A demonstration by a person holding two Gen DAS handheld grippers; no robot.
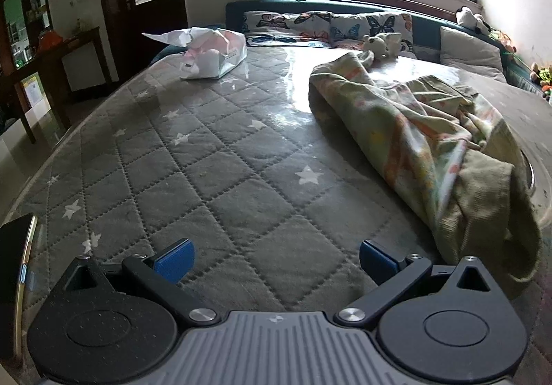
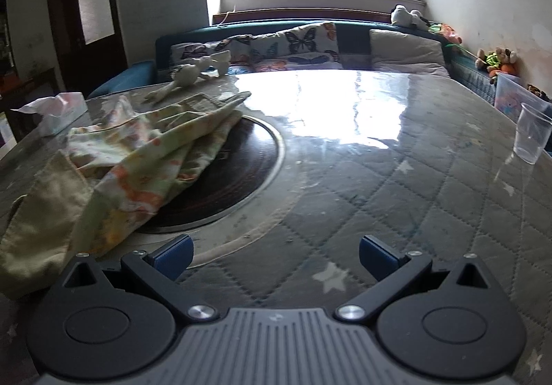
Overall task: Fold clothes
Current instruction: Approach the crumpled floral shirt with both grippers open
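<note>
Under crumpled garment (image 2: 138, 157): dark disc (image 2: 238, 177) half hidden

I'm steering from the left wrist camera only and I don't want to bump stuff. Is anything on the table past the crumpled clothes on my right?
Observer: Yes. A clear plastic cup stands upright near the right edge of the grey quilted star-pattern table cover.
Operator: What are the clothes lying on?
Observer: The crumpled green floral garment partly covers a dark round hotplate with a metal rim set into the table.
Operator: Is my other gripper holding anything?
Observer: No. The right gripper has its jaws open and empty, with the garment off to its left.
</note>
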